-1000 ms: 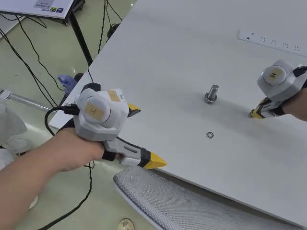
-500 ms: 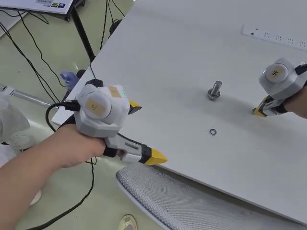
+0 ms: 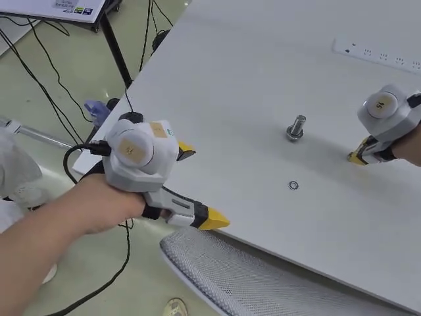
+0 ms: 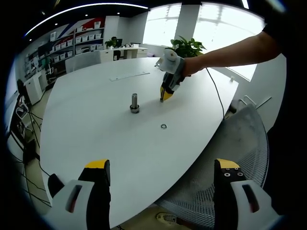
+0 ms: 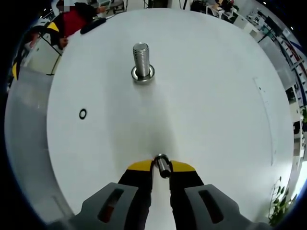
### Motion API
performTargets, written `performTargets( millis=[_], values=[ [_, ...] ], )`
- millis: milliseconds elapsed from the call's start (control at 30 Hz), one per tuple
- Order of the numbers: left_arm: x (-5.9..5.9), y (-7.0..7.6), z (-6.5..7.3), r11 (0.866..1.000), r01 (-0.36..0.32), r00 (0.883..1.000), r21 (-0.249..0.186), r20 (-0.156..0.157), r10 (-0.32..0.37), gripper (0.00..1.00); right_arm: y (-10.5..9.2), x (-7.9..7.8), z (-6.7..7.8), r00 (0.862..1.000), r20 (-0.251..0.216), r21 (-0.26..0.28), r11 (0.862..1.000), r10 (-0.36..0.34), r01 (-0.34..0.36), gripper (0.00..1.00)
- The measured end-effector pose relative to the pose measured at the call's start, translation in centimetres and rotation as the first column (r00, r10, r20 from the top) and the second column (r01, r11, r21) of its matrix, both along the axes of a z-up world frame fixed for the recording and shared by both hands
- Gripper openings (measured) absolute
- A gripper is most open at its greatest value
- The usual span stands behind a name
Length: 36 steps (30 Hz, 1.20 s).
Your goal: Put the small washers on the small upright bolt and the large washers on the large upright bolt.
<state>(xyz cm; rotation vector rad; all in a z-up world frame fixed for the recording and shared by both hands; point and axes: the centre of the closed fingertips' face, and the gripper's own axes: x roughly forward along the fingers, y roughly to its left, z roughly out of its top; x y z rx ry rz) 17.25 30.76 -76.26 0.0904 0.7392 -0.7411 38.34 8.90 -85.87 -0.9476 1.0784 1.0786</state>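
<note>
A large steel bolt (image 3: 296,127) (image 5: 141,60) (image 4: 135,102) stands upright on the white table (image 3: 250,79), with a ring around its base. One small washer (image 3: 293,185) (image 5: 83,114) (image 4: 163,126) lies flat in front of it. My right gripper (image 3: 357,158) (image 5: 162,167) (image 4: 164,97) rests its tips on the table right of the large bolt, shut on a small bolt (image 5: 162,164). My left gripper (image 3: 199,185) (image 4: 162,165) hangs open beyond the table's near-left edge, nothing between its jaws.
A white power strip (image 3: 378,56) lies at the table's far side. A grey mesh chair back (image 3: 230,276) (image 4: 240,143) sits just under the near edge. Cables (image 3: 46,85) trail over the floor at left.
</note>
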Motion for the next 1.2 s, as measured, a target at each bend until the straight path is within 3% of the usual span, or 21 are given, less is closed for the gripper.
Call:
performTargets(
  millis=[333, 767, 1200],
  values=[
    [-0.1, -0.2, 0.0, 1.0, 0.006, 1.0, 0.003, -0.003, -0.006, 0.89, -0.1, 0.4, 0.4, 1.0, 0.003, 0.013, 1.0, -0.002, 0.002, 0.21],
    [0.0, 0.2, 0.2, 1.0, 0.009, 1.0, 0.013, 0.005, -0.009, 0.89, 0.2, 0.8, 2.1, 1.0, 0.0, 0.022, 1.0, 0.017, -0.017, 0.24],
    [-0.3, -0.2, 0.8, 1.0, -0.001, 1.0, 0.007, 0.021, 0.001, 0.89, 2.6, -0.8, 3.8, 0.996, 0.01, 0.05, 0.995, 0.088, -0.088, 0.24]
  ],
)
